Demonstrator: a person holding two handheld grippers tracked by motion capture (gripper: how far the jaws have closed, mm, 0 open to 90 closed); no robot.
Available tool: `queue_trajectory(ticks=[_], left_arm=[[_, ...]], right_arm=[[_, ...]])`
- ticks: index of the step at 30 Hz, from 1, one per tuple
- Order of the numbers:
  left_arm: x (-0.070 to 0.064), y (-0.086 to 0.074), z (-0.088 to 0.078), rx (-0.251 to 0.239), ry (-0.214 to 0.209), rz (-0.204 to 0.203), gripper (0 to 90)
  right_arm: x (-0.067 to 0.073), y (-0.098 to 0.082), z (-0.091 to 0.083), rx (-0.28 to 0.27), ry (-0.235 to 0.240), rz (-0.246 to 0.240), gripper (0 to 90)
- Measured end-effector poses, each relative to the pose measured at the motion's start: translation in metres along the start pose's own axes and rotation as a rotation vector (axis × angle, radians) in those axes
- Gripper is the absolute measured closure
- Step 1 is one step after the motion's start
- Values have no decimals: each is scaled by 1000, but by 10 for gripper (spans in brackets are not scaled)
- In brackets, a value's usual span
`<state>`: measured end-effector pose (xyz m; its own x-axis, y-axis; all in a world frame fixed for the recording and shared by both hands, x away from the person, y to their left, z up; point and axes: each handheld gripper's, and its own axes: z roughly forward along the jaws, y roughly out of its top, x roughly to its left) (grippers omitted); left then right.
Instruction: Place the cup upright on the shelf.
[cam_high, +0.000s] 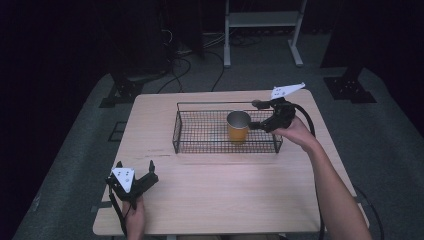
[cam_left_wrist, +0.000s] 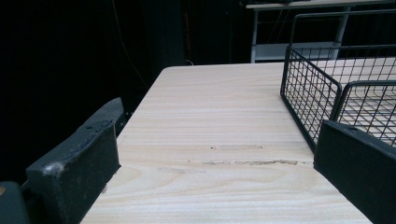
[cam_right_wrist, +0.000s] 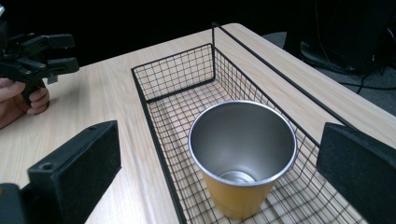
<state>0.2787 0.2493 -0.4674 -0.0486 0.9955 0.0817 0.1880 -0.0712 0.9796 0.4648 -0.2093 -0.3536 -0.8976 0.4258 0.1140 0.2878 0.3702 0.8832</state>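
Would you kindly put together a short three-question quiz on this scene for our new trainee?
1. True or false: the cup stands upright inside the wire basket.
2. Which gripper is nearer the cup: A) the left gripper, B) the right gripper?
3. Fill in: the cup's outside is ____ and its inside is bare metal.

Key:
1. True; its open mouth faces up in the right gripper view.
2. B; it sits at the basket's right end with open jaws either side of the cup, while the left gripper rests, also open, near the table's front left corner.
3. Orange.
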Motion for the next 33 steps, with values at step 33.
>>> queue_trajectory(ticks=[33], left_arm=[[-1, 0, 0, -1, -2, 8, 0]], right_arm=[[19, -42, -45, -22, -6, 23, 0]])
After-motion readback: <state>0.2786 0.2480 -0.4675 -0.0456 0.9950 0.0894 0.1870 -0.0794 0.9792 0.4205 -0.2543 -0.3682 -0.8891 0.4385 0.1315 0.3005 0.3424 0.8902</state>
